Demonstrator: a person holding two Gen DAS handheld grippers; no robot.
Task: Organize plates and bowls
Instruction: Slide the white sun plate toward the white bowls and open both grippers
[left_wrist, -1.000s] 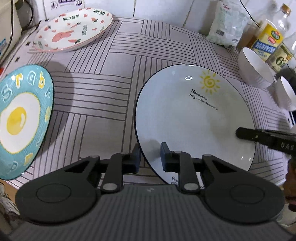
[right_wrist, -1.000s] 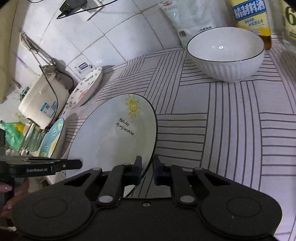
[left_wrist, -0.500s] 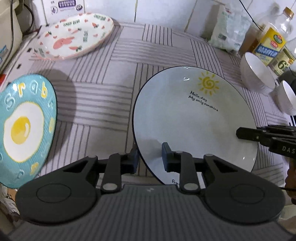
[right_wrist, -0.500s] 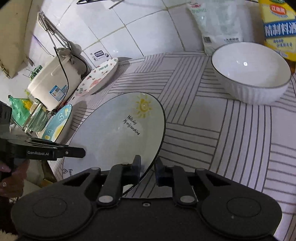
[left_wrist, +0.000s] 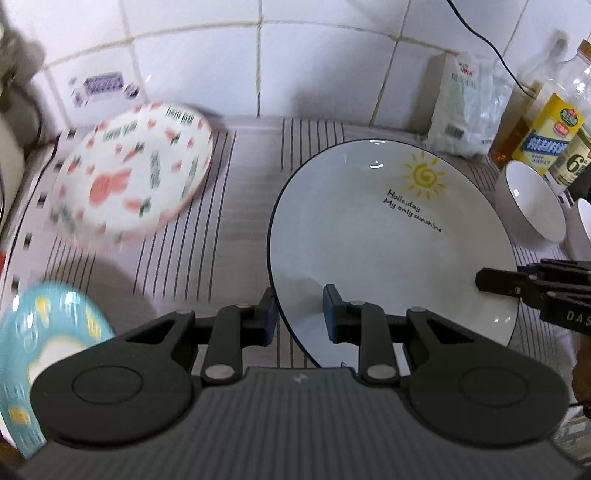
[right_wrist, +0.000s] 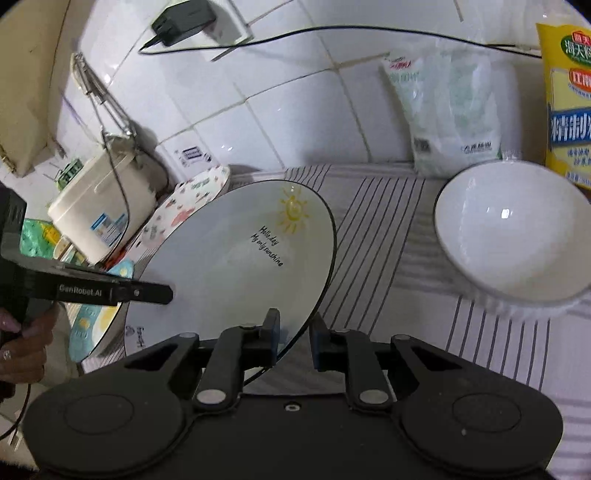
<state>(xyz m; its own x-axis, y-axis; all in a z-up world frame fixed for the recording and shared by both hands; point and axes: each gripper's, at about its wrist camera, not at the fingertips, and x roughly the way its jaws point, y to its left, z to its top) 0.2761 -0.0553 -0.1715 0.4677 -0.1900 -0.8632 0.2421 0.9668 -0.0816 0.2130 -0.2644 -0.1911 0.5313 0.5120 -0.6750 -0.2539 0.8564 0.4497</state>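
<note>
Since the earlier frames the sun plate (left_wrist: 388, 236) has travelled toward the tiled wall (left_wrist: 295, 66): the rabbit plate (left_wrist: 136, 173) and the blue egg plate (left_wrist: 44, 332), formerly far at 10 o'clock and at 9 o'clock in the left wrist view, now sit closer and lower, both motion-blurred. The right gripper's (right_wrist: 293, 332) jaws have just been opening slightly, with the plate rim between them.

Sun plate: held clear above the striped worktop (left_wrist: 236, 229), face up, tilted. In the left wrist view its sun motif lies at 1 o'clock, and the lettering reads upright, running toward 4 o'clock. In the right wrist view the plate appears as an ellipse, long axis running from 7 to 1 o'clock.

Left gripper (left_wrist: 299, 314): jaws narrowly apart, straddling the plate rim at 6 o'clock, one finger under, one over; whether the pads press I cannot tell. It points steeply down.

Right gripper: straddles the opposite rim, pointing down less steeply; a small gap shows at the right pad. A hand (right_wrist: 22, 347) grips the left gripper's handle at 9 o'clock.

White bowl (right_wrist: 513, 236) stands on the worktop at 2 o'clock, apart from the plate.
</note>
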